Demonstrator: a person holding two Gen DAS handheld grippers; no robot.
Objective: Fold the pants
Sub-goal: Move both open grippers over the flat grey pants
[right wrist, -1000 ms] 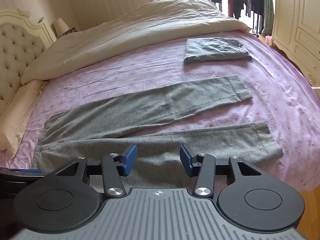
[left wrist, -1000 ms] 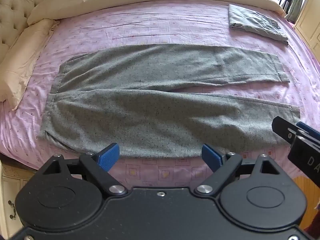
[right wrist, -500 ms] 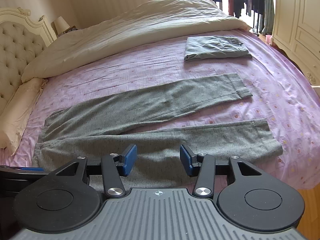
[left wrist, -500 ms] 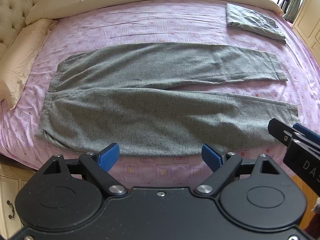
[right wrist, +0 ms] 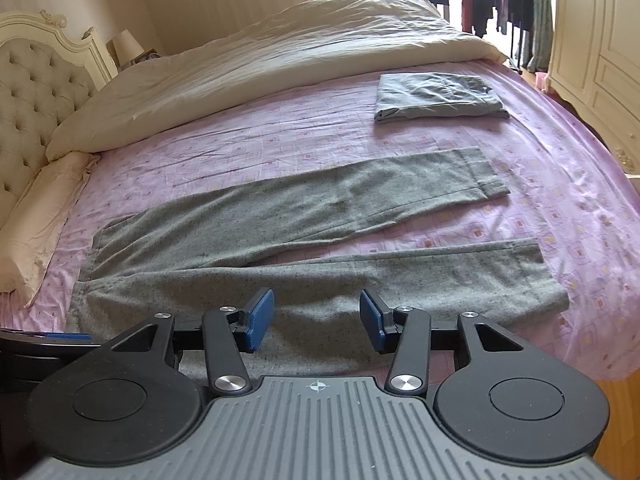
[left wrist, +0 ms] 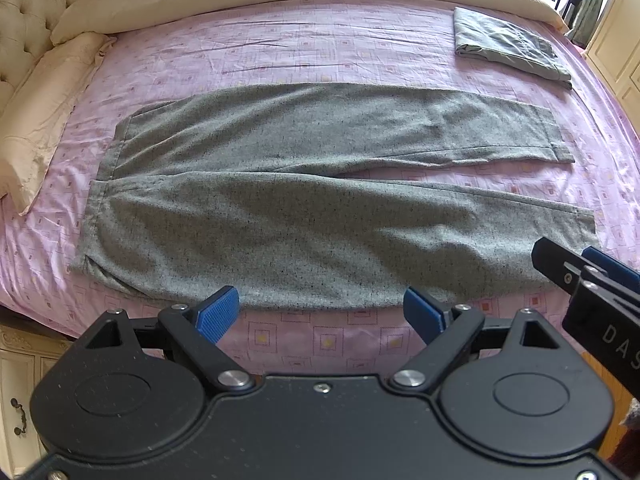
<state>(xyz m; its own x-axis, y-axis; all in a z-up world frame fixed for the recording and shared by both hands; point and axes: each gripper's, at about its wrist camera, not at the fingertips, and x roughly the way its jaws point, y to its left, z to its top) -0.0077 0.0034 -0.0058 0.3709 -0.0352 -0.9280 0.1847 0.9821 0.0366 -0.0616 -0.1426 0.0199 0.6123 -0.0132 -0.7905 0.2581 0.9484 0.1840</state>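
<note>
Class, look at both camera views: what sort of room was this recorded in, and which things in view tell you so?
Most likely a home bedroom. The grey pants lie spread on a bed with a pink sheet, a tufted headboard and a cream duvet; clothes hang by the window.

My left gripper [left wrist: 320, 312] hangs over the bed's near edge, jaws spread wide and empty. The grey pants [left wrist: 320, 200] lie flat across the bed [left wrist: 320, 40], both legs running toward its right edge. My right gripper [left wrist: 592, 280] shows at the right.
</note>
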